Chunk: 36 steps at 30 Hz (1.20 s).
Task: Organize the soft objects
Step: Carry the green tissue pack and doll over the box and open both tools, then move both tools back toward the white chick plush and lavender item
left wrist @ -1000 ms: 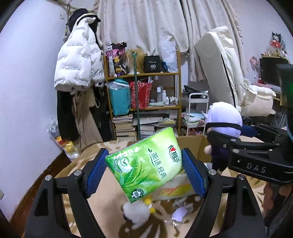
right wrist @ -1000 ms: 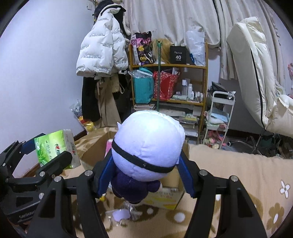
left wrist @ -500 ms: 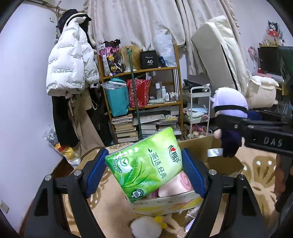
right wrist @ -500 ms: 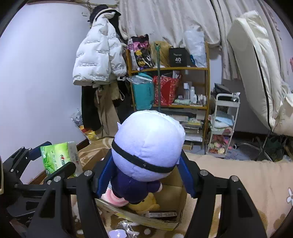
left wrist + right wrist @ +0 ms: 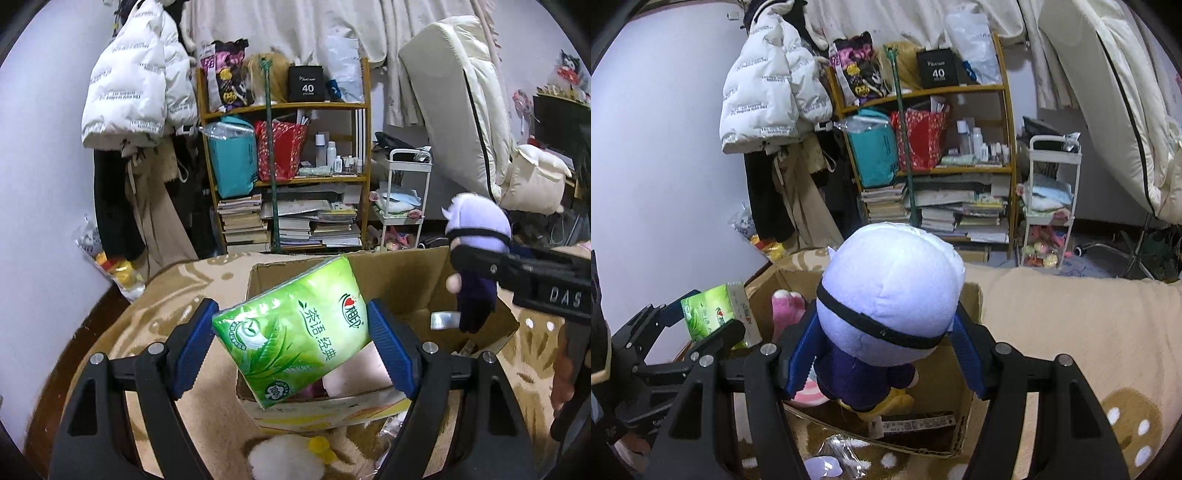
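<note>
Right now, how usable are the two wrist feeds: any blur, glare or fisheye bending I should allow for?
Left wrist view: sharp; the green tissue pack in the left gripper shows mild sheen, its print readable; strong bending and dark corners at the edges. Right wrist view: sharp too, but the plush doll in the right gripper hides much of the cardboard box.
</note>
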### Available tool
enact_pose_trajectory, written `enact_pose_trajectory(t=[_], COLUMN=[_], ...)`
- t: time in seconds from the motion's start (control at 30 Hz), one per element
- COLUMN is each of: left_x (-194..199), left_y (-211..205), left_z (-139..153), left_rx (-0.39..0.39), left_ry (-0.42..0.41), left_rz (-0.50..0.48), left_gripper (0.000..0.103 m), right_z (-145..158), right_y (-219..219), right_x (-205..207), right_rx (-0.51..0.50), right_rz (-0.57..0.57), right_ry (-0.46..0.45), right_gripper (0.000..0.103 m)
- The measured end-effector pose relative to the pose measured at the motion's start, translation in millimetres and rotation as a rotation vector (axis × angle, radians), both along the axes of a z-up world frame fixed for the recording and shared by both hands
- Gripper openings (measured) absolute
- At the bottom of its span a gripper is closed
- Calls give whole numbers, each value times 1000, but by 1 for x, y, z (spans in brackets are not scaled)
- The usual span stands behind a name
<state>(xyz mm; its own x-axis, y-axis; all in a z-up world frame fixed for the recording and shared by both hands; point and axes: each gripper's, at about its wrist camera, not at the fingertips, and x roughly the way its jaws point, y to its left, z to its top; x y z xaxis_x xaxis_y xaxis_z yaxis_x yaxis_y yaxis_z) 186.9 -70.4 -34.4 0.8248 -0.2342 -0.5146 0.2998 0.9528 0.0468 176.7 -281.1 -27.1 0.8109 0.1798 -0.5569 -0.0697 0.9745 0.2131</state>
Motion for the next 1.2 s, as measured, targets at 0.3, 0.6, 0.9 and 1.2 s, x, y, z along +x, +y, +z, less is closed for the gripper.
enact_pose_trajectory(t=[0.3, 0.6, 0.9, 1.2], left_x=[-3, -9, -20, -45], left_y=[3, 8, 18, 46], left_z=[1, 1, 9, 30], left_rx=[6, 22, 13, 8], left_ry=[-23, -14, 9, -2], left_rz=[21, 38, 53, 138], left_gripper=[94, 94, 101, 102], right_z=[-6, -4, 2, 11], right_y=[2, 1, 11, 20], right_x=[-1, -4, -12, -39], right_rx=[-10, 2, -39, -38], right_rz=[15, 21, 35, 34], right_ry=[25, 20, 29, 19], right_gripper=[73, 88, 103, 103])
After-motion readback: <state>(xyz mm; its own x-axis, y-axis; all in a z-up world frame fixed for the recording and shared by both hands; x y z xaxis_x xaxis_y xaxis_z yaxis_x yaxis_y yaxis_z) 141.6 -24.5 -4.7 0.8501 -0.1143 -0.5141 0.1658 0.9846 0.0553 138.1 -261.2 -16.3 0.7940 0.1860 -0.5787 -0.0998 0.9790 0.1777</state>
